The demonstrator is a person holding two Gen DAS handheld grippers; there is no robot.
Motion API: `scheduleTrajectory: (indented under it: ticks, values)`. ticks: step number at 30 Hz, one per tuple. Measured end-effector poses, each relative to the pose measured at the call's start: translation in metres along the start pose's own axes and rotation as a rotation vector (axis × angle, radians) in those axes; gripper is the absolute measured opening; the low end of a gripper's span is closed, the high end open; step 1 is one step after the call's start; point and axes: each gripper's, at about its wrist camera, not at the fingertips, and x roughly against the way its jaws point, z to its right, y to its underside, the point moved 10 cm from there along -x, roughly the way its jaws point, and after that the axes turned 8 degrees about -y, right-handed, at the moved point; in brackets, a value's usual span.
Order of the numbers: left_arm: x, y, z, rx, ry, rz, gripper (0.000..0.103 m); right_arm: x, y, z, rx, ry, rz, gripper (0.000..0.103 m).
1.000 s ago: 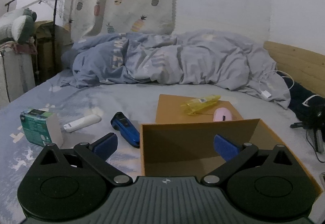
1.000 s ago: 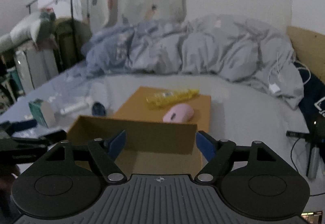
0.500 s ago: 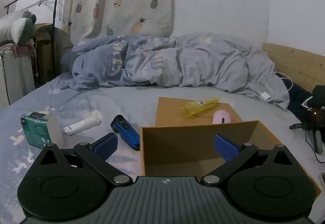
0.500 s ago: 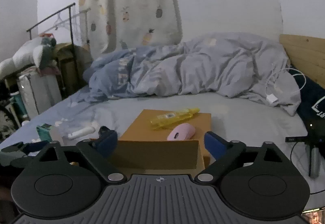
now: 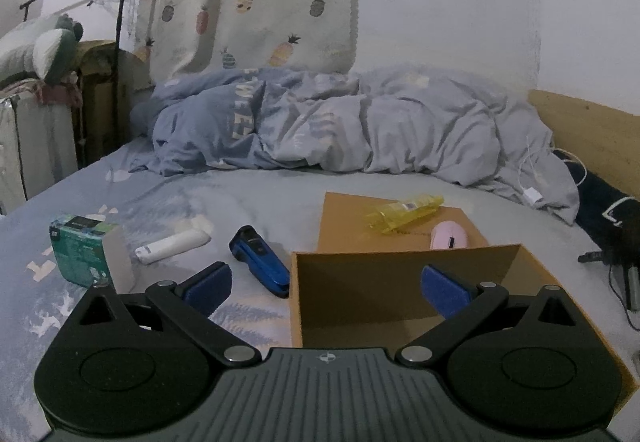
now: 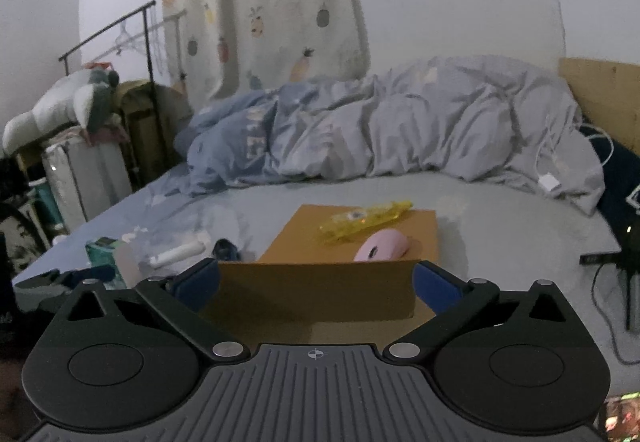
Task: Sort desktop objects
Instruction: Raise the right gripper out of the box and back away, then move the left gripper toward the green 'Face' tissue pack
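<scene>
Main risk: the cardboard box [image 5: 400, 298] sits on a soft bed sheet [image 5: 248, 201], so any bump on its near wall could tip or slide it. Right gripper [image 6: 316, 282] has its jaws opening, nothing pinched, the box wall in line between the pads; left gripper [image 5: 326, 282] is spread wide and empty, straddling the box's left wall. Behind the box, on its flat flap: yellow packet [image 5: 404, 211] and pink mouse [image 5: 449, 236], close together, so grabbing one may nudge the other. Left of the box: blue device [image 5: 260, 260] just beside the wall, then white tube [image 5: 172, 246], green pack [image 5: 80, 254]; open room there. Right of the box, cables [image 6: 600, 298] could snag.
</scene>
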Motion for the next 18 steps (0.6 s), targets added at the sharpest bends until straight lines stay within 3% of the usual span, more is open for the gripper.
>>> scheduleTrajectory:
  ticks: [9,18]
  values:
    - [-0.005,0.0,-0.019,0.069,-0.041,-0.019,0.103,0.008,0.021,-0.014,-0.02,-0.035,-0.022,0.103]
    - [-0.011,0.001,-0.031,0.092,-0.058,-0.035,0.103,0.006,0.015,-0.011,-0.042,-0.02,-0.016,0.103]
